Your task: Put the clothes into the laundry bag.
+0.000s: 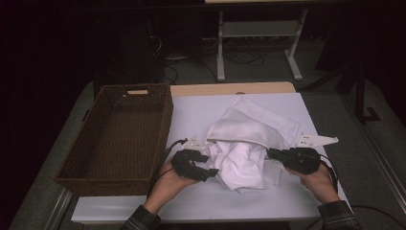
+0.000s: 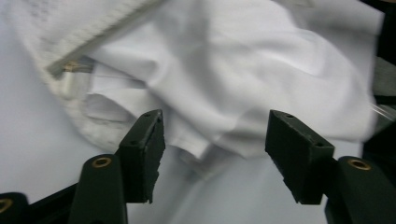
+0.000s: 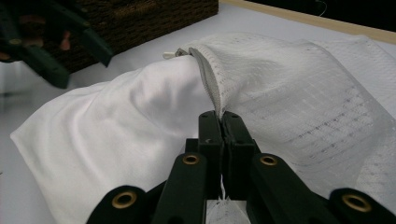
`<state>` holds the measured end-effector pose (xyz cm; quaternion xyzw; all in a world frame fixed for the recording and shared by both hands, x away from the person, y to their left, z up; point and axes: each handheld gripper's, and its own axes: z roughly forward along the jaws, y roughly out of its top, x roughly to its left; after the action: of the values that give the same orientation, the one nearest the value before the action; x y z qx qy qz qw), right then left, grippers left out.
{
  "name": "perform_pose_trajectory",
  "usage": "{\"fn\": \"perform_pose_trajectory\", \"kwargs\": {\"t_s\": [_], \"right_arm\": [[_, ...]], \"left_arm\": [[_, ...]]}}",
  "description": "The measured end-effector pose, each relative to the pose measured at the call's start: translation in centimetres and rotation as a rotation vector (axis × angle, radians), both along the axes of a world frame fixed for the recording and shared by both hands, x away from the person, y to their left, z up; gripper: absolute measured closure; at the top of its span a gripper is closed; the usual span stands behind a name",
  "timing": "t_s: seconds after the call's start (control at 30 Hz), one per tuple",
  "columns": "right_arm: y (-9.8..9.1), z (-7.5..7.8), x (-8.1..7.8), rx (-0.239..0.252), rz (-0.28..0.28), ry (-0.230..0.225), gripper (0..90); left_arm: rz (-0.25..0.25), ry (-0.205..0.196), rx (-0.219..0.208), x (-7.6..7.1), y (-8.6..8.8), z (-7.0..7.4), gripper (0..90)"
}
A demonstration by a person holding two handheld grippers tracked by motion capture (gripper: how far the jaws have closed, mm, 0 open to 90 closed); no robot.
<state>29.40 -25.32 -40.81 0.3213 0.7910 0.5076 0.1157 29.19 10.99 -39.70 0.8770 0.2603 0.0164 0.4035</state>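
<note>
The jaws of the left gripper (image 2: 212, 158) stand apart in the left gripper view, with nothing pressed between them; the white cloth (image 2: 243, 74) lies just ahead of their tips, partly inside the mesh bag (image 2: 70, 42). If they close from here, I think they may catch only a thin loose fold, which can slip out again.

In the right gripper view, the right gripper (image 3: 220, 122) is closed tight on the zipper edge of the mesh bag (image 3: 299, 93), and the cloth (image 3: 116, 121) bulges out of the opening. A strong pull on the cloth could drag this edge free.

In the high view, the bag (image 1: 261, 122) and the cloth (image 1: 239, 163) lie on the table (image 1: 191, 115), between both grippers and beside the brown basket (image 1: 119, 139). The cloth could spill wholly out of the bag.
</note>
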Motion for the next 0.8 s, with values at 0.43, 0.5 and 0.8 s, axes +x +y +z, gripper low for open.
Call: {"fn": "perform_pose_trajectory", "kwargs": {"t_s": [0.43,0.5,0.8], "right_arm": [[0.1,-0.1,0.0,-0.004,0.002,0.005,87.0],[0.1,-0.1,0.0,-0.003,0.003,0.005,87.0],[0.2,-0.1,-0.1,-0.004,0.008,0.005,87.0]], "left_arm": [[-0.082,-0.024,0.004,-1.7,-2.8,-1.4,49.9],[-0.085,-0.031,0.012,-1.4,-3.4,-1.5,59.9],[-0.102,-0.039,0.015,-0.5,-5.4,-1.5,85.7]]}}
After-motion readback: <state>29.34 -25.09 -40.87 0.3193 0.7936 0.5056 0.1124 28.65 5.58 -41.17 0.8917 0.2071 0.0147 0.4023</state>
